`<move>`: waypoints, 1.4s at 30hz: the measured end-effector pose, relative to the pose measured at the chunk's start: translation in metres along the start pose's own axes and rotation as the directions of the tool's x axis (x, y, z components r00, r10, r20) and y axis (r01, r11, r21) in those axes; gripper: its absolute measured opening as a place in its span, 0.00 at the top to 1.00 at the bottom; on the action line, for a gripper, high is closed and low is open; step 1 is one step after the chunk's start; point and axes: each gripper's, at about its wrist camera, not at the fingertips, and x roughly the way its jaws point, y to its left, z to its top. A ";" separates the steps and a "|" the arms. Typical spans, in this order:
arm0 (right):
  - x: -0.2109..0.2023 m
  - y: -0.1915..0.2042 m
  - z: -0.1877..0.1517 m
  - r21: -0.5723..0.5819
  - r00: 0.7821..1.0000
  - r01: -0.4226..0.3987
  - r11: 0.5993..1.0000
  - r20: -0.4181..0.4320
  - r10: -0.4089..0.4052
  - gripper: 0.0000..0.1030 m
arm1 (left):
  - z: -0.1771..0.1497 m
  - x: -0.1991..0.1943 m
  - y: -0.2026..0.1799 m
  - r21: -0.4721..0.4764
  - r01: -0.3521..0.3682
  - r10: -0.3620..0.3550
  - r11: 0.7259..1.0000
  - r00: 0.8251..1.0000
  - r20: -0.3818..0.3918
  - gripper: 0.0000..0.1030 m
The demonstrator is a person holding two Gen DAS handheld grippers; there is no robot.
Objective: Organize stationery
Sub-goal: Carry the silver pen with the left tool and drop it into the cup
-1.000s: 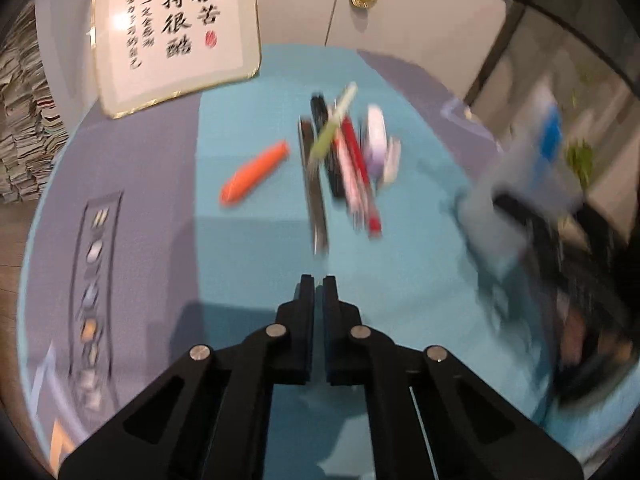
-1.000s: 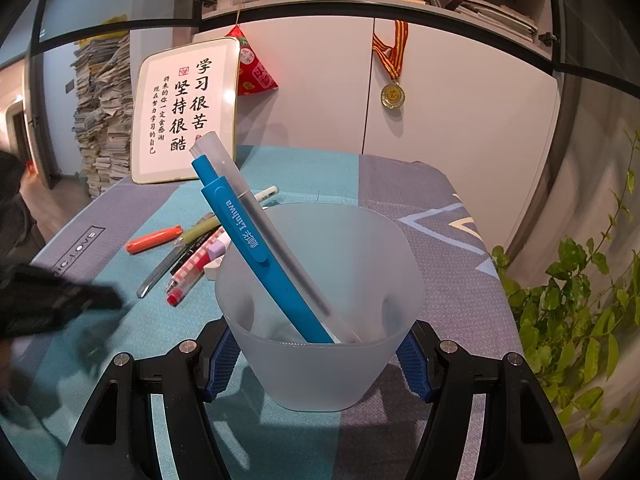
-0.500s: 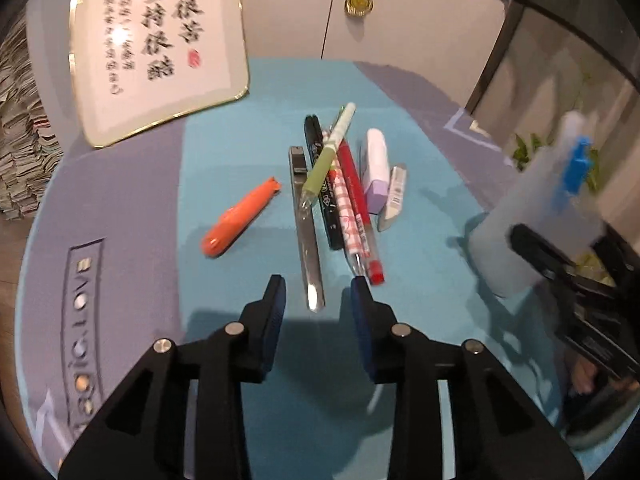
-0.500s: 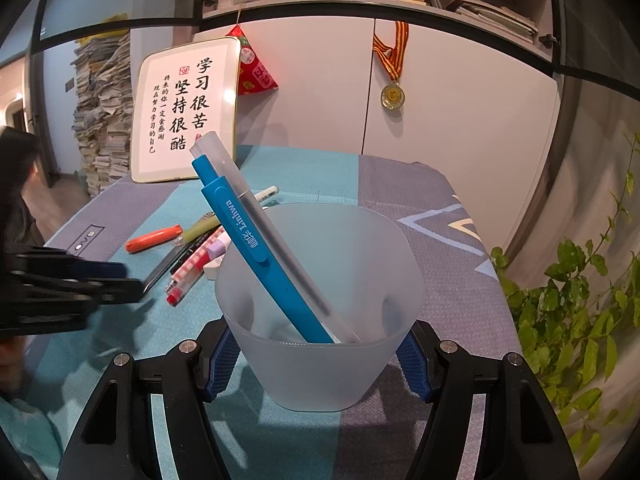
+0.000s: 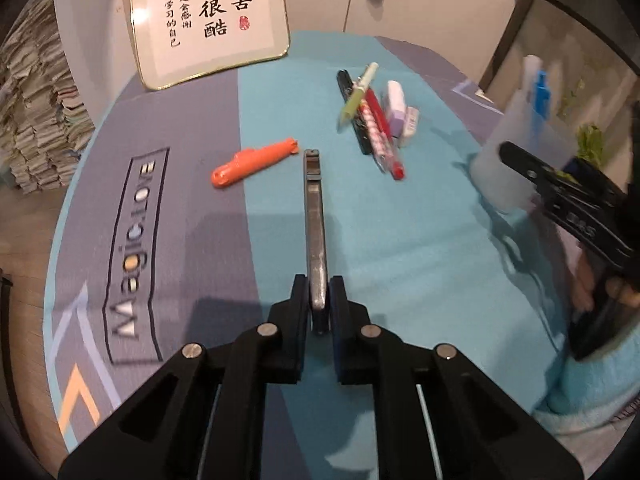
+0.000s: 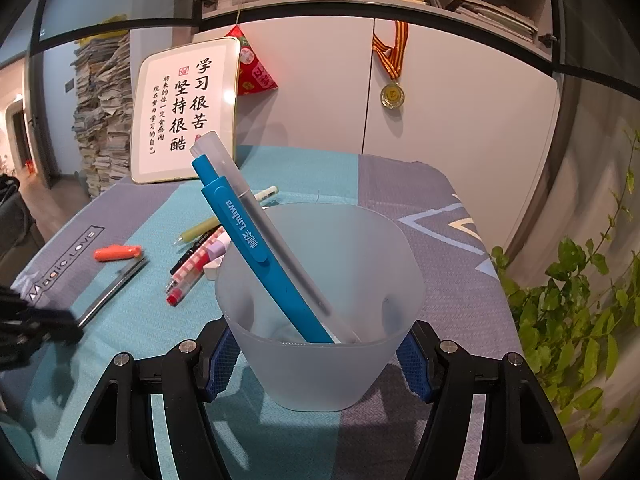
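In the left wrist view, the left gripper sits at six o'clock, its jaws having just closed and now clamped on the near end of a grey metal pen, which runs away toward twelve o'clock over the teal table mat. An orange marker lies at about eleven o'clock from the pen's far tip, just beside it. At one o'clock a cluster of pens lies together with a lilac eraser. At three o'clock is the frosted cup, gripped by the right gripper. In the right wrist view, the right gripper has its jaws pressed on either side of the frosted cup, which stands at centre holding a blue pen and a clear pen, both leaning toward eleven o'clock. The grey metal pen lies at nine o'clock.
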 end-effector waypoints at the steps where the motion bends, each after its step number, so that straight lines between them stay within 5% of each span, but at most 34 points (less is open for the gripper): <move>1: 0.000 0.000 0.000 -0.001 1.000 0.001 1.000 0.001 -0.001 0.33 | 0.001 -0.003 -0.001 0.006 -0.001 0.001 1.000 1.000 0.011 0.87; 3: 0.000 0.000 0.000 0.000 1.000 0.001 1.000 0.000 -0.001 0.33 | 0.009 -0.001 -0.007 0.029 -0.036 0.034 0.999 0.998 0.049 0.62; 4: 0.000 0.001 0.000 0.000 1.000 0.000 1.000 0.000 0.000 0.33 | 0.018 0.001 -0.010 0.037 -0.053 0.051 0.998 0.996 0.068 0.59; 8: 0.000 0.000 0.000 0.001 1.000 0.001 1.000 0.001 -0.001 0.33 | 0.063 0.037 -0.016 0.064 -0.034 0.032 0.997 0.999 0.041 0.61; 12: 0.000 -0.002 0.000 0.016 1.000 -0.002 1.000 0.000 0.002 0.33 | 0.085 0.067 -0.014 0.067 -0.078 0.079 0.995 0.997 -0.022 0.85; 16: -0.001 -0.002 0.000 0.020 1.000 -0.005 1.000 -0.001 0.005 0.33 | 0.099 0.063 -0.010 0.049 -0.061 0.064 0.997 0.997 -0.054 0.91; 23: 0.000 -0.004 0.000 0.021 1.000 -0.006 1.000 0.000 0.006 0.33 | 0.103 -0.028 -0.022 0.076 -0.009 -0.002 0.997 0.991 0.137 0.91; 28: 0.000 -0.004 0.000 0.021 1.000 -0.005 1.000 -0.001 0.005 0.33 | 0.104 -0.099 -0.039 0.105 0.053 -0.083 0.993 0.948 0.308 0.92; 37: -0.001 -0.003 0.000 0.015 1.000 -0.005 1.000 0.000 0.005 0.33 | 0.131 -0.146 -0.109 0.181 0.203 -0.270 0.962 0.781 0.563 0.91; 40: 0.000 -0.003 0.000 0.017 1.000 -0.008 1.000 0.000 0.008 0.33 | 0.143 -0.131 -0.119 0.198 0.235 -0.307 0.952 0.760 0.573 0.91; 42: 0.000 -0.004 0.000 0.019 1.000 -0.011 1.000 0.000 0.011 0.33 | 0.150 -0.113 -0.124 0.193 0.272 -0.334 0.943 0.762 0.555 0.91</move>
